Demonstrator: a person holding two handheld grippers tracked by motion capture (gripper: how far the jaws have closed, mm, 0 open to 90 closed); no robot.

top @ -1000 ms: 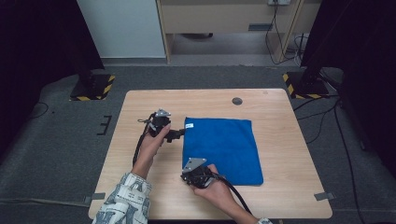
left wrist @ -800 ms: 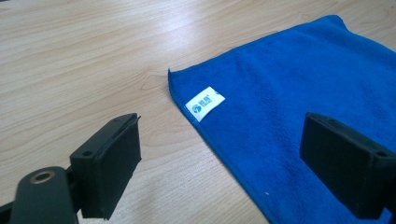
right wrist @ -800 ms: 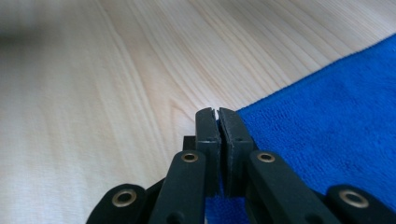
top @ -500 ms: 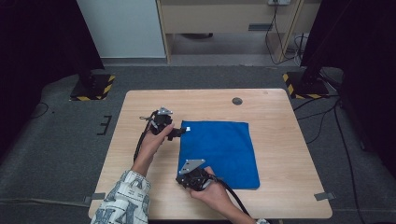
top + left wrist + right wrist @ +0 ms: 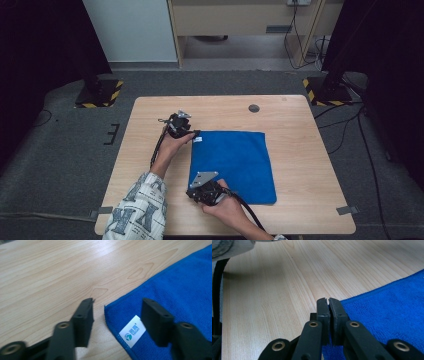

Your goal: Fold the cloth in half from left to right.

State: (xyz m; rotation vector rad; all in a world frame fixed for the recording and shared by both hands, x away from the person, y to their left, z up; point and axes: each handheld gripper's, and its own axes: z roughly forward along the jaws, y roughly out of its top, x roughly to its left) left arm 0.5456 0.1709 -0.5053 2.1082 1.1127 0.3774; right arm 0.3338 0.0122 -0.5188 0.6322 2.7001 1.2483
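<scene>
Fingers: L gripper (image 5: pixel 116 315) closing astride cloth (image 5: pixel 180 295) corner, R gripper (image 5: pixel 328 305) clamped on edge.

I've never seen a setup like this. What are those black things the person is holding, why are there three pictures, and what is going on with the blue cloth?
Those are hand-held grippers: each has two black jaws that pinch like tongs. A person sits at a wooden table with one in each hand.

The high view looks down from above. The other two pictures come from small cameras riding on the grippers, looking along their jaws.

A blue cloth lies flat on the table, with a white label at one corner. A small dark round spot sits in the tabletop beyond it.

The left gripper is at the labelled corner. Its jaws have just been closing and straddle that corner, but do not pinch it yet. The right gripper is at the cloth's near corner with its jaws shut, apparently on the cloth's edge.
</scene>
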